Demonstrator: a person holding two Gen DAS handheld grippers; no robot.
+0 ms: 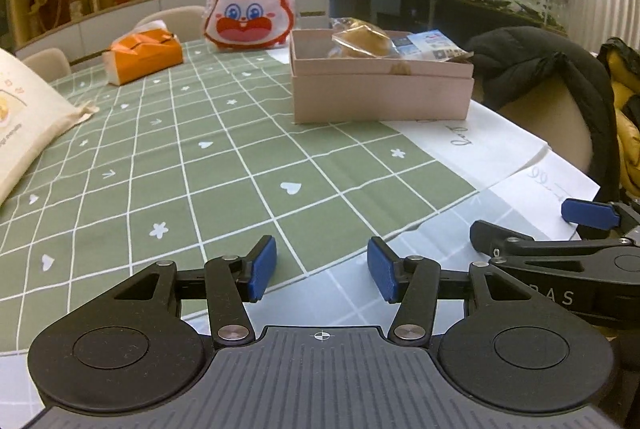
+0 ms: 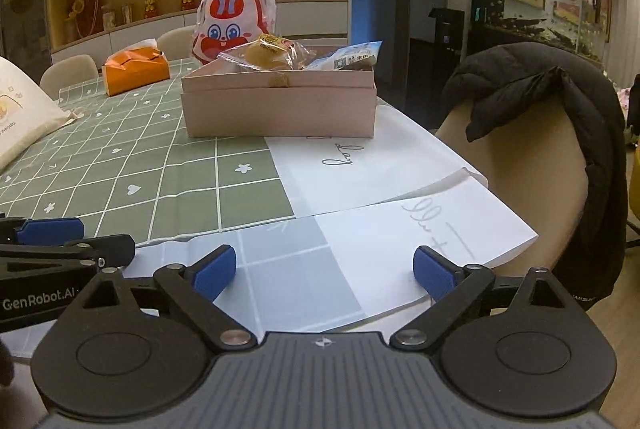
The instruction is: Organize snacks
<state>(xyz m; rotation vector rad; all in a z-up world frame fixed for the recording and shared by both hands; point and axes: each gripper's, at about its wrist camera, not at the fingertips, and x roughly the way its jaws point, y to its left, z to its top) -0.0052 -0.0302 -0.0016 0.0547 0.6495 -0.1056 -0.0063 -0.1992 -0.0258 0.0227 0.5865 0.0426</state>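
Beyond both empty claws, left claw [image 1: 322,271] half-spread, right claw [image 2: 325,273] wide, wrapped snacks [image 2: 276,55] sit in the pink box [image 2: 280,109] on the worktop [image 1: 224,165]; reaching forward seemingly comes next.

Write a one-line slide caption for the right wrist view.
Right gripper open and empty above the tablecloth's edge, facing a pink box of wrapped snacks.
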